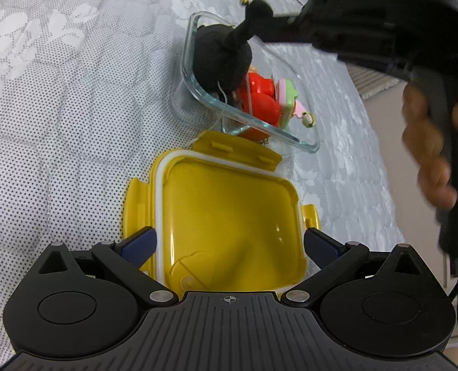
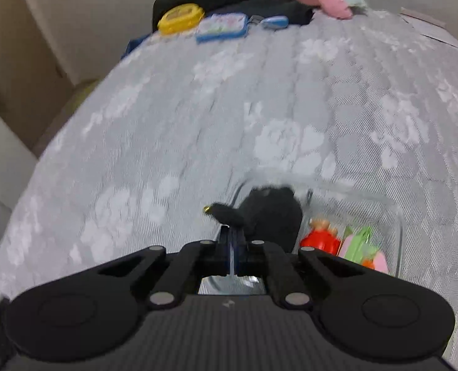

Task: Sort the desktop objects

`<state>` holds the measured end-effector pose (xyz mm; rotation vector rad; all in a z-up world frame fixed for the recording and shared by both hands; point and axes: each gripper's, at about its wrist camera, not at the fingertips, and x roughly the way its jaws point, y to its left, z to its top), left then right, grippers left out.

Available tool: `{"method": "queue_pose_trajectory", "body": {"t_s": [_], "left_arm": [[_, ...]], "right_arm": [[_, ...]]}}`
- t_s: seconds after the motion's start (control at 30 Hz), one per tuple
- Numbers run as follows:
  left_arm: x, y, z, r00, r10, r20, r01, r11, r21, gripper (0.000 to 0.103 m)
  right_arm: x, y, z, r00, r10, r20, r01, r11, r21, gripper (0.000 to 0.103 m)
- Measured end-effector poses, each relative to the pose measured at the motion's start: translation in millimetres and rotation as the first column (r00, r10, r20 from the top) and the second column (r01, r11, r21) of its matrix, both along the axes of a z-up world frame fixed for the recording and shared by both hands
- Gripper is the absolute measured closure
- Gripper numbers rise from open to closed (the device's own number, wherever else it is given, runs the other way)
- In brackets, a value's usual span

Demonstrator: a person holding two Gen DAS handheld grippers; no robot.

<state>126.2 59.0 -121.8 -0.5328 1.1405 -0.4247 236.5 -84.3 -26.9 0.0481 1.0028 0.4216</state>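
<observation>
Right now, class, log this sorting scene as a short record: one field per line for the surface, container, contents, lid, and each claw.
surface: white floral-patterned cloth
container: clear glass box, open
contents: black plush toy, red toy, pink-and-green toy
lid: yellow lid, lying inside-up on the cloth beside the box
left claw: open, fingers either side of the lid
right claw: shut on the plush toy's thin end, over the box

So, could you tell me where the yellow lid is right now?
In the left wrist view, the yellow lid lies on the bedspread, between the left hand-held gripper's open fingers, just before the glass container.
</observation>
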Motion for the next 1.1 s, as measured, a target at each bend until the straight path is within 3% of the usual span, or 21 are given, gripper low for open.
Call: {"method": "queue_pose_trajectory", "body": {"t_s": [0.13,0.3,0.37,0.47,0.53,0.63,0.77,0.87,1.1], "left_arm": [[4,4,-2,1.0,-0.009,-0.001,0.009,1.0,-0.002,0.0],[5,3,-2,1.0,-0.013,0.0,0.013,1.0,0.001,0.0],[5,5,-1,1.0,-0.02,0.0,0.02,1.0,0.002,0.0],[5,6,-1,1.0,-0.018,-0.001,0.018,1.0,-0.001,0.0],[6,6,-1,1.0,-0.019,0.0,0.019,1.0,0.002,0.0],[5,4,-1,1.0,-0.022,0.0,0.022,1.0,0.005,0.0],[6,3,-2,1.0,-0.025,-0.002,0.025,1.0,0.01,0.0],[5,3,-5,1.0,-0.03,-0.005,0.03,0.999,0.018,0.0],[5,1,-7,0.999,-0.035,-0.004,0.035,0.999,0.015,0.0]], "right_arm": [[5,-4,6,1.0,-0.016,0.001,0.016,1.0,0.008,0.101],[5,-4,-7,0.999,-0.031,-0.035,0.029,0.999,-0.033,0.1],[7,-7,-17,0.995,-0.047,-0.088,0.044,0.998,-0.036,0.085],[3,-17,-23,0.986,-0.075,-0.15,0.079,0.997,0.019,0.077],[-5,-15,-28,0.984,-0.032,-0.177,0.035,0.999,0.013,0.074],[-18,-9,-39,0.978,0.012,-0.208,-0.015,1.0,-0.014,0.074],[-24,1,-48,0.974,0.038,-0.223,-0.032,0.999,0.03,0.078],[-21,11,-59,0.958,0.04,-0.283,-0.046,0.999,-0.013,0.078],[-11,-3,-72,0.955,-0.036,-0.295,0.03,0.999,-0.025,0.078]]}}
